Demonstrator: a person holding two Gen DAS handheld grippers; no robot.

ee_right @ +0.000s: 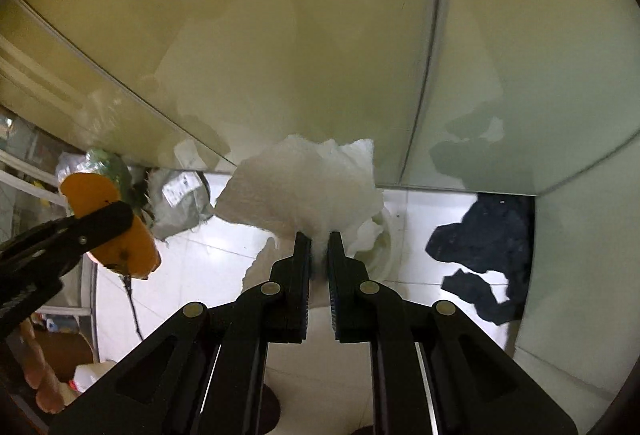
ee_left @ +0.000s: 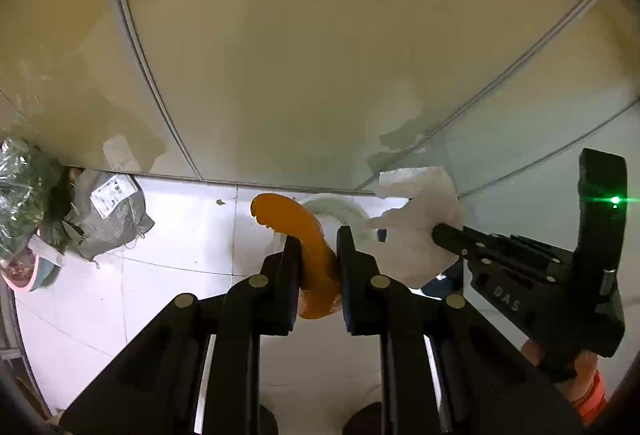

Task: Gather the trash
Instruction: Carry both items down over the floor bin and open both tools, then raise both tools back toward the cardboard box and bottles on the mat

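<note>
With the left hand-held gripper (ee_left: 319,241) pinching an orange peel (ee_left: 304,235) and the right hand-held gripper (ee_right: 319,235) pinching a crumpled paper towel (ee_right: 304,187) above the tiled floor (ee_left: 168,235), both pieces appear collected but not yet binned.

A white tiled floor (ee_left: 168,287) meets glossy cream wall panels. On it lie a grey plastic mailing bag (ee_left: 110,213) with a printed label, crinkled clear wrapping (ee_left: 18,175) over something green, and, at the far corner, dark crumpled cloth (ee_right: 486,235).
</note>
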